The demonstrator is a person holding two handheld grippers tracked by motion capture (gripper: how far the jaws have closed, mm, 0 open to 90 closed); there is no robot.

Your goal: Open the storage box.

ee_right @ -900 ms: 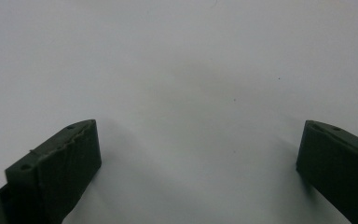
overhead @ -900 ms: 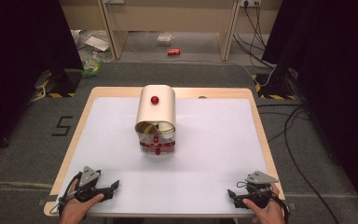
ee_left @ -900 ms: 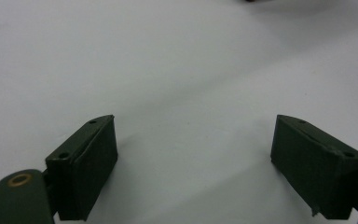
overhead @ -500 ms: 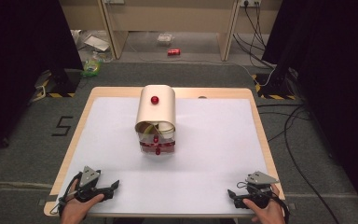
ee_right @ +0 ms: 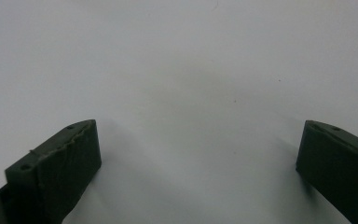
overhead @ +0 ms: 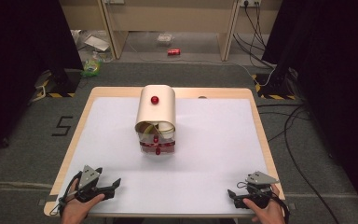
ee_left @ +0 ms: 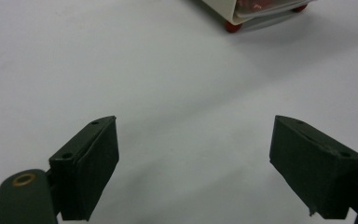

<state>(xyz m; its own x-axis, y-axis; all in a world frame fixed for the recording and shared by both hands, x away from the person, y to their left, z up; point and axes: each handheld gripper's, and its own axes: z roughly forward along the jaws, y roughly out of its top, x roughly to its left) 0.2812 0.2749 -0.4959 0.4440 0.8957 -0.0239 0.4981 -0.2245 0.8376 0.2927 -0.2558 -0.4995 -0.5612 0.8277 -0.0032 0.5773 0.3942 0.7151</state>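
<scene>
We stand in a lab: hazard tape (overhead: 53, 94), trailing cables (overhead: 289, 126), a floor numeral (overhead: 62, 125) beside the table (overhead: 214, 140).

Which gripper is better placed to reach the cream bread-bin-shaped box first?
Left, marginally. The left gripper sits slightly nearer the box, whose red foot shows in its own view; the right gripper faces bare table. Both are open.

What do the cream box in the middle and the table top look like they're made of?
Box: probably plastic, a smooth cream shell with a faint sheen; red knob on top and a clear front, glossy. Table: matte white sheet, perhaps paper or laminate, over a pale wooden-looking rim.
</scene>
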